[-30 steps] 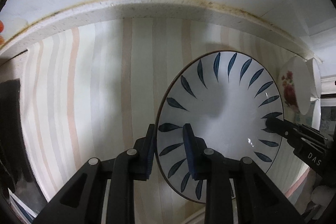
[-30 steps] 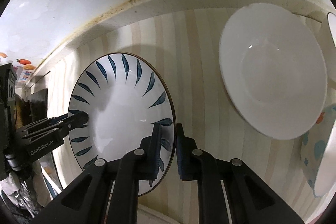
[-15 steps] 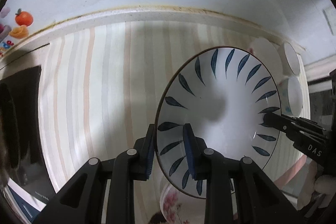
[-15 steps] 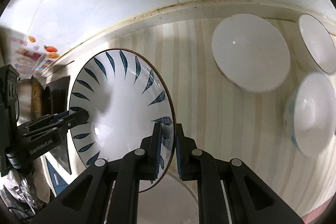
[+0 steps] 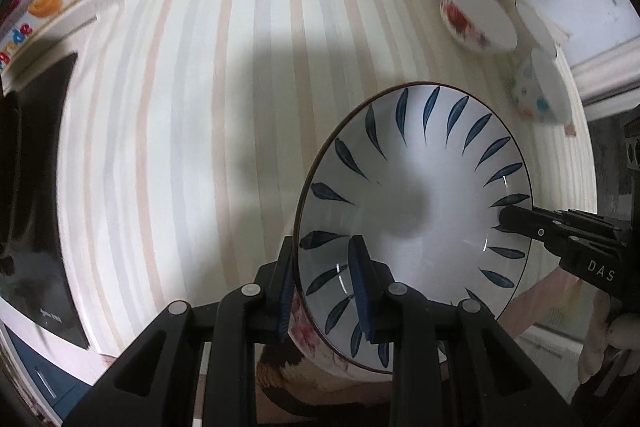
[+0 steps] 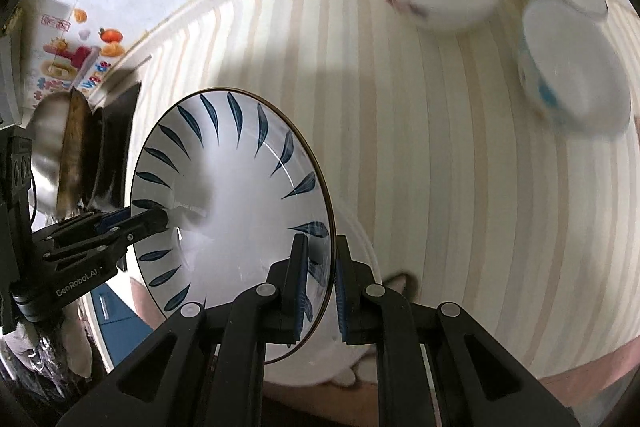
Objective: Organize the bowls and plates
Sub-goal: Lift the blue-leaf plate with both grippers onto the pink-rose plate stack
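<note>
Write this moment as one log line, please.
held: leaf-pattern plate | left gripper: shut on rim | right gripper: shut on opposite rim | below: striped cloth | far side: three bowls

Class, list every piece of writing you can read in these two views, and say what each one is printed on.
"DAS": on the right claw, seen from the left wrist.
"GenRobot.AI": on the left claw, seen from the right wrist.
Coloured lettering on the fruit-printed box by the wall: too blurred to read.

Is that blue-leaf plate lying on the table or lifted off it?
Lifted. The blue-leaf plate is clamped at opposite rim edges by the left claw and right claw, with another dish showing underneath it.
</note>
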`<state>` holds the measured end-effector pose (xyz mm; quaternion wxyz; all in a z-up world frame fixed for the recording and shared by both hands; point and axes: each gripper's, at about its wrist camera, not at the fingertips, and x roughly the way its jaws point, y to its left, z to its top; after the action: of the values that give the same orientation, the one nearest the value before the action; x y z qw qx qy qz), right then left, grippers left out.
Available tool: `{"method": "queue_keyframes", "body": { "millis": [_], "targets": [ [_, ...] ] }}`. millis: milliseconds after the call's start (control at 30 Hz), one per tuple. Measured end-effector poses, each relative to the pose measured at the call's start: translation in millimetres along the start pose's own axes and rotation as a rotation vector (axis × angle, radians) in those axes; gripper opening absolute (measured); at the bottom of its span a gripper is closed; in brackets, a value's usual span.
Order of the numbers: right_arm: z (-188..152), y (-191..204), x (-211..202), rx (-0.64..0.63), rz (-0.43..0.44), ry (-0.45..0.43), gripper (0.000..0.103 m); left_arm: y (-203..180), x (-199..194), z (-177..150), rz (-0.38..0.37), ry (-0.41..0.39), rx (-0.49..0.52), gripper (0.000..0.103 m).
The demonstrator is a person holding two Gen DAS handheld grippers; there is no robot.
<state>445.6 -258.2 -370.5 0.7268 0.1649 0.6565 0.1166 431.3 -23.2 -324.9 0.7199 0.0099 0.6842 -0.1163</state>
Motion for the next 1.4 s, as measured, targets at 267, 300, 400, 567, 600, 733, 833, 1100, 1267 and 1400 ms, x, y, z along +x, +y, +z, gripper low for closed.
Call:
{"method": "queue_keyframes", "body": {
  "millis": [267, 300, 400, 567, 600, 733, 833, 1100, 1267, 1400],
  "targets": [
    [-36.9, -10.5, 36.5, 0.000, -0.007, 0.076, 0.014, 6.0, 27.1, -19.5, 0.012, 0.053, -0.027, 0.023],
    [-38.2, -10.8, 39.1, -0.001, -0.008, 0.080, 0.014, 5.3, 27.9, -20.5, 0.011, 0.054, -0.023, 0.023],
    [-41.5, -14.8, 41.3, 0.008, -0.009, 0.078, 0.014, 1.7, 29.3, -26.2, 0.023, 0.051, -0.011, 0.023],
    [-35.4, -5.2, 47.8, -0.001, -0.039, 0.071, 0.014, -3.7, 36.0, -32.4, 0.031, 0.055, -0.005, 0.023],
    [-35.5, -5.2, 47.3, 0.000, -0.041, 0.069, 0.014, -3.8, 36.8, -28.9, 0.036, 0.055, -0.003, 0.023],
    [-35.7, -1.6, 44.8, -0.007, -0.054, 0.073, 0.014, -6.9, 39.0, -31.2, 0.037, 0.055, -0.009, 0.023],
    [-34.5, 0.5, 45.7, -0.009, -0.060, 0.083, 0.015, -3.7, 37.4, -27.8, 0.032, 0.058, -0.019, 0.023],
    [-27.6, 1.4, 49.3, 0.001, -0.045, 0.119, 0.017, 2.3, 40.8, -26.0, 0.027, 0.075, -0.043, 0.023],
    [-24.6, -2.5, 47.6, -0.005, -0.033, 0.129, 0.017, 6.4, 40.5, -23.8, 0.032, 0.072, -0.066, 0.023],
    [-23.0, -3.9, 45.5, 0.002, -0.019, 0.136, 0.017, 8.8, 41.8, -23.7, 0.044, 0.063, -0.091, 0.023]
  ]
}}
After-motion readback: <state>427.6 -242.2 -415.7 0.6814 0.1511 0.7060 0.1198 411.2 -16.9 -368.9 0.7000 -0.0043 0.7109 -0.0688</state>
